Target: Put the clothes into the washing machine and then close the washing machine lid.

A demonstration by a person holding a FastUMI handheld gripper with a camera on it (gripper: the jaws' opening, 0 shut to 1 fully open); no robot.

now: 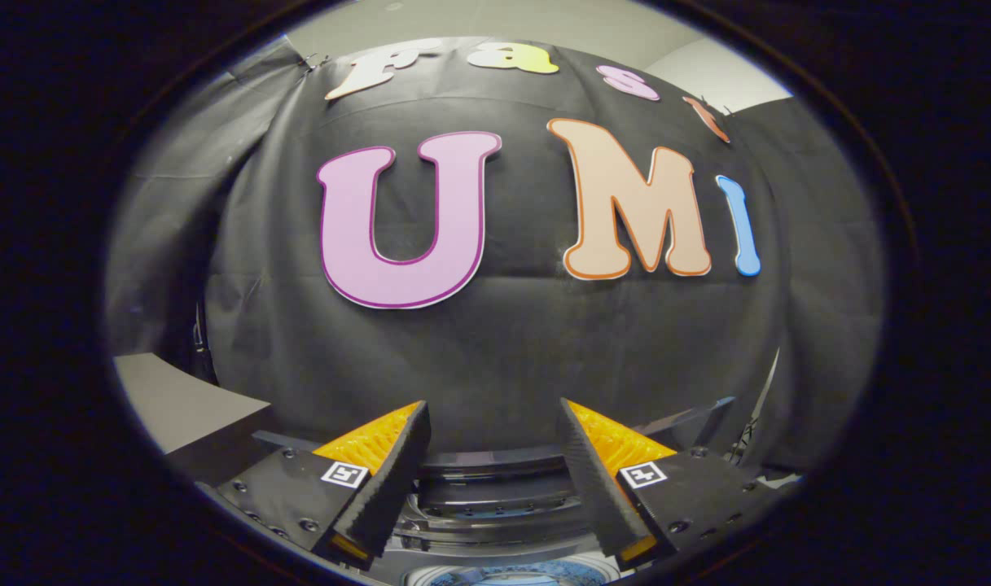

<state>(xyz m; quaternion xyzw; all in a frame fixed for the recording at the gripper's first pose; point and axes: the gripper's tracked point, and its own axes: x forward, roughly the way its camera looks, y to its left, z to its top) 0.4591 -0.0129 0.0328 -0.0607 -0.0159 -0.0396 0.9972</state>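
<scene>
gripper: the hand-held gripper (493, 456) points forward and level, toward the black cloth wall (495, 350) of the booth; its two fingers stand wide apart with nothing between them.

fingers: one finger (385, 480) sits on the left and the other on the right, both angled inward at their tips; the gap between them is bare.

washing machine: the washing machine (495, 496) lies below and just ahead of the fingers — seen through the gap between them as dark curved bands, which look like the rim of its top opening or a raised lid; i cannot tell which.

drum: at the very bottom, under the fingers, a pale ring with a blue patterned patch (511, 574) shows; it may be the inside of the tub or cloth lying in it — too little is visible to say.

clothes: no garment can be made out for certain, and none is held.

key relation: the machine is under the gripper rather than in front of it, so the opening lies downward from the fingertips, roughly centred between them.

next move, as a judgement: the gripper would need to tilt or drop down toward the opening or the lid edge; pointing level as it is, it faces the wall, not the task's thing.

side detail: a grey flat surface (177, 399) sits off to the left, well apart from the fingers.
</scene>
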